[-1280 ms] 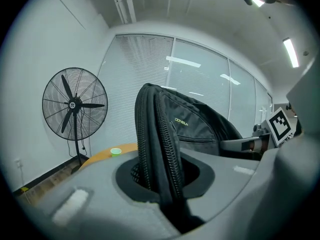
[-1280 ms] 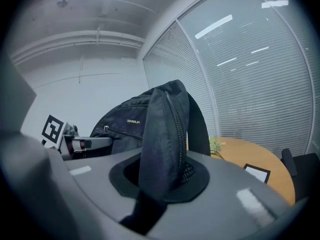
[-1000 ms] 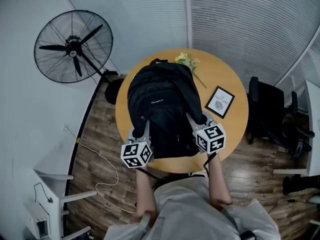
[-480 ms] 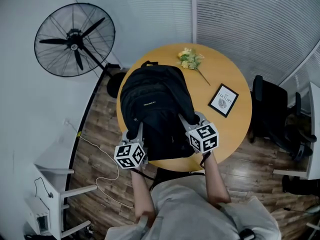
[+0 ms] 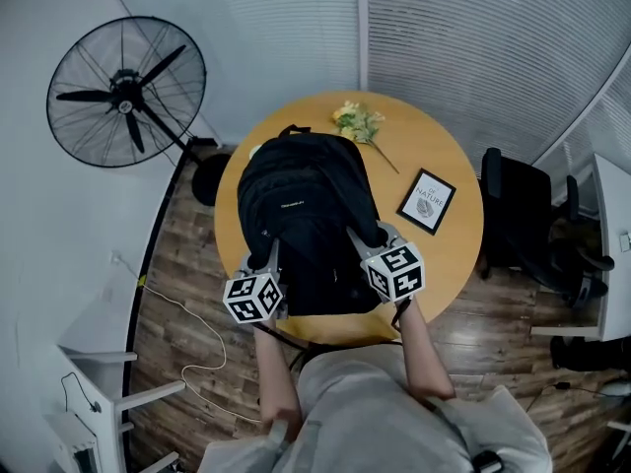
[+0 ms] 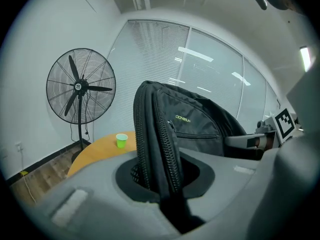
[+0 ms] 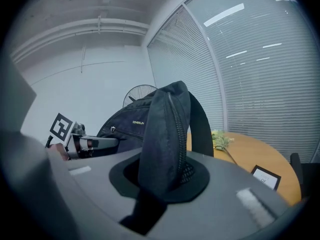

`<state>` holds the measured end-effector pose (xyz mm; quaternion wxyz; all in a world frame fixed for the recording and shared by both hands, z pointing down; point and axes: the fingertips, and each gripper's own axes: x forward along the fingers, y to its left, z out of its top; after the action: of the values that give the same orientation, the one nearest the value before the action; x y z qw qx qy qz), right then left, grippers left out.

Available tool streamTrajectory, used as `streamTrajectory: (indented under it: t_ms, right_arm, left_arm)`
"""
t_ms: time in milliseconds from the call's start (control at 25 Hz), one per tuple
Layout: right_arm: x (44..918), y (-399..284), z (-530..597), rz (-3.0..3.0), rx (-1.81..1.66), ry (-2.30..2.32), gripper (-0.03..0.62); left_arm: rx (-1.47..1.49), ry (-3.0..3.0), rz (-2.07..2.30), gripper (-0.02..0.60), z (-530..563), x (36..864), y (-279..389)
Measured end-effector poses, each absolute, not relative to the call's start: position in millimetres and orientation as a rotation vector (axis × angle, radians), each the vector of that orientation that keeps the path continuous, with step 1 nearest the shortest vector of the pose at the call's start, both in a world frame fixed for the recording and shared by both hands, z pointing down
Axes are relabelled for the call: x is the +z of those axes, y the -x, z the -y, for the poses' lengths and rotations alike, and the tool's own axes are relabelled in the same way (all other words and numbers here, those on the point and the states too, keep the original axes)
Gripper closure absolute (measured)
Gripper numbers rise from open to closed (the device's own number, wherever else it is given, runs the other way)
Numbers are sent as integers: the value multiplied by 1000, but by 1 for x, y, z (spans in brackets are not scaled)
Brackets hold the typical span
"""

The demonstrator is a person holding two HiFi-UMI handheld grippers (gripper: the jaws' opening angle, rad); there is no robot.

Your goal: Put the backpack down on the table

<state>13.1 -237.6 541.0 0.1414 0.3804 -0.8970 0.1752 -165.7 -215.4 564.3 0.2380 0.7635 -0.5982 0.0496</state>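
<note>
black fabric backpack (image 5: 311, 210) over round wooden table (image 5: 449, 249), left gripper (image 5: 264, 261) and right gripper (image 5: 367, 238) both clamped on its sides

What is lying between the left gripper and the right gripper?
The black backpack, seen in the head view: the left gripper and the right gripper each clamp one side of it.
</note>
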Motion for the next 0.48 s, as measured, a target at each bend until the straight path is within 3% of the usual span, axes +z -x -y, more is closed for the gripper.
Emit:
streamTrajectory:
  t_ms: [480]
  right_arm:
    - [562, -21, 262, 2489, 612, -1148, 537]
  left_arm:
    - [209, -2040, 1538, 523, 242, 585, 158]
